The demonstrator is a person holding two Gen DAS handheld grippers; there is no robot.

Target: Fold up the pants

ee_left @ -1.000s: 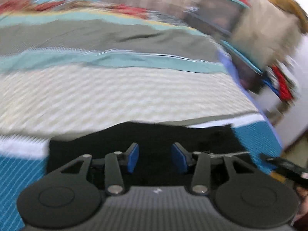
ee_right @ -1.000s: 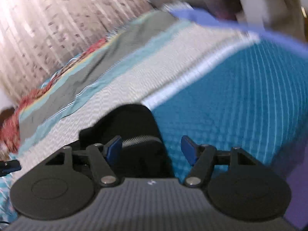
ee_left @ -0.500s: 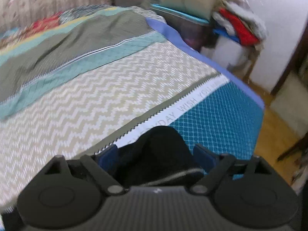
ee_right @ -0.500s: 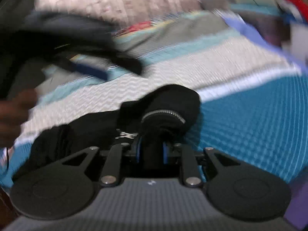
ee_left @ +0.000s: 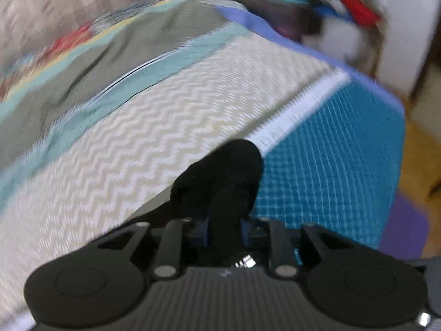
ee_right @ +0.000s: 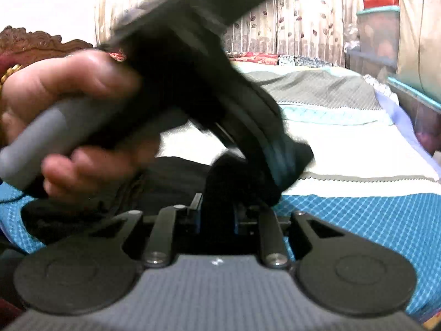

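The black pants (ee_left: 220, 176) bunch up between the blue pads of my left gripper (ee_left: 223, 227), which is shut on the fabric. In the right wrist view the pants (ee_right: 171, 182) lie on the blue part of the bedspread, and my right gripper (ee_right: 216, 222) is shut on a fold of them. The left gripper (ee_right: 286, 162) and the hand holding it cross the right wrist view from the upper left, its tip in the same bunch of cloth just ahead of my right fingers.
The bed (ee_left: 154, 127) carries a striped spread of grey, teal, cream zigzag and blue. Its right edge (ee_left: 397, 143) drops to the floor. Plastic storage bins (ee_right: 380, 35) and piled cloth stand to the right. A carved headboard (ee_right: 35, 44) and curtains are behind.
Both grippers went from open to shut on the pants. The left gripper swung over next to the right one, and both lifted a bunch of black fabric.
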